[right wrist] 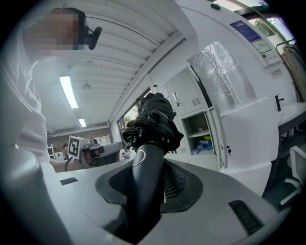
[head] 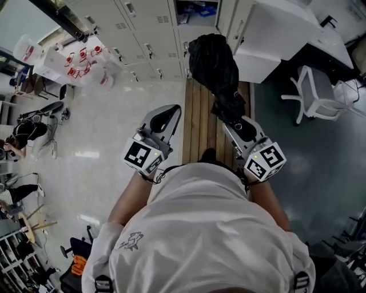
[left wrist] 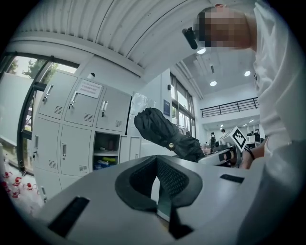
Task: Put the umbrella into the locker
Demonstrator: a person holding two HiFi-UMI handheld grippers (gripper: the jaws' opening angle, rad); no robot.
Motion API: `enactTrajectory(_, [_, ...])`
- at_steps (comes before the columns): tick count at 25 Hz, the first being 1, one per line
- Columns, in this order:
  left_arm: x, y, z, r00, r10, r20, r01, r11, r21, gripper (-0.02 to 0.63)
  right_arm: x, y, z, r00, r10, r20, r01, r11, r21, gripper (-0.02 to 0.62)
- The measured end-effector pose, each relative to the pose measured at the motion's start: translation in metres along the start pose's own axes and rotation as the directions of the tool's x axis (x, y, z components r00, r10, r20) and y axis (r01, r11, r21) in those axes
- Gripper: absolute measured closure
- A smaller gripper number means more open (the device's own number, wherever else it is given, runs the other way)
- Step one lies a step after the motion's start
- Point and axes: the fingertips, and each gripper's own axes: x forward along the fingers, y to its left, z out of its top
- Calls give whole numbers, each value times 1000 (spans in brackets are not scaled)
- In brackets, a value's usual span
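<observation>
Far ahead stands the open locker (head: 197, 10); your right fingers (right wrist: 181, 184) clamp the umbrella (head: 213, 68) pointing there, left fingers (left wrist: 143, 179) together.

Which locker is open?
The locker showing shelves and blue things inside, ahead of the umbrella; lockers beside it have shut doors.

White T-shirt (head: 200, 229); grey left gripper (head: 173, 110) and right gripper (head: 235, 127) carry black-and-white marker cubes (head: 142, 155).
</observation>
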Motion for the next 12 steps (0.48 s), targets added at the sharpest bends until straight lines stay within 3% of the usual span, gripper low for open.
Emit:
enactTrajectory(4, [29,-3,4,1000,6,17,-7,1000,7,595,-1,-32,15,1000,21,-1,-21,1000,-3,434])
enactTrajectory(12, [69,10,-7,999,34,-27,-34,999,-8,595,2,-70,16,1000,22,-5,-21,999,29,434])
